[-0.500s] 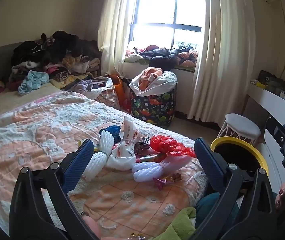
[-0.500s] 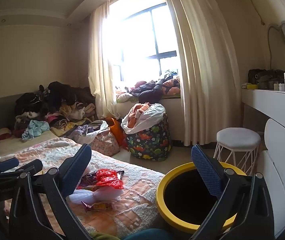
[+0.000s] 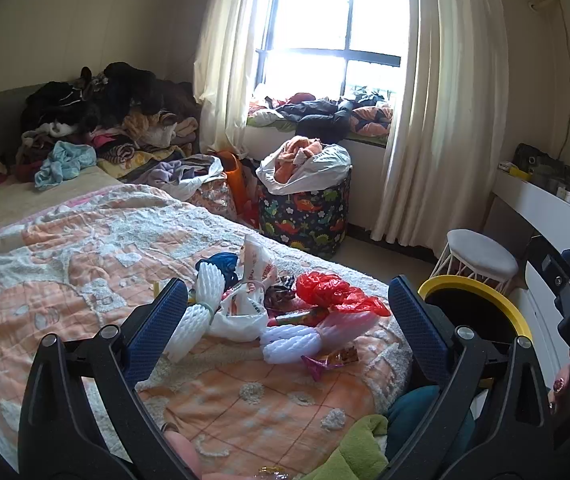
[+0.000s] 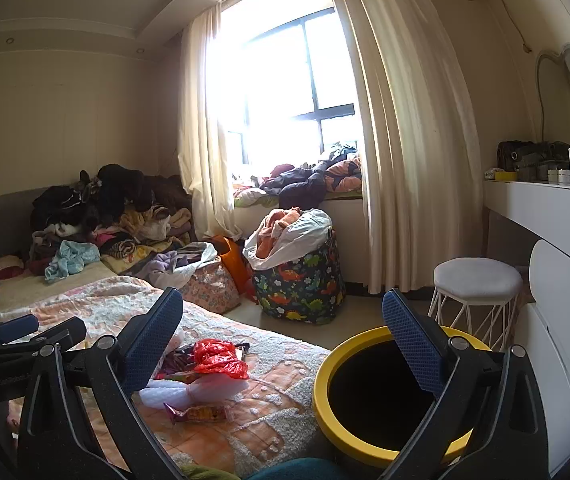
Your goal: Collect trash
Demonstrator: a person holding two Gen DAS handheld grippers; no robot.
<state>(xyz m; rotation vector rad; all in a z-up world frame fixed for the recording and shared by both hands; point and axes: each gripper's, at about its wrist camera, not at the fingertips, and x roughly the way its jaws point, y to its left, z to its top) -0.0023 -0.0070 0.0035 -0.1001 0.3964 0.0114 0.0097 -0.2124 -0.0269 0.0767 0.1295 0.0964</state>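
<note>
A heap of trash lies on the bed corner: a red plastic bag, white foam fruit nets, a printed white bag and a candy wrapper. The red bag and wrapper also show in the right wrist view. A yellow-rimmed black bin stands on the floor beside the bed; it also shows in the left wrist view. My left gripper is open and empty, just short of the heap. My right gripper is open and empty, between the bed corner and the bin.
The bed has an orange and white quilt. Clothes are piled at its head. A dinosaur-print basket stands by the window. A white stool and white dresser stand right of the bin.
Both views have shifted only slightly; both grippers stay open and the trash has not moved.
</note>
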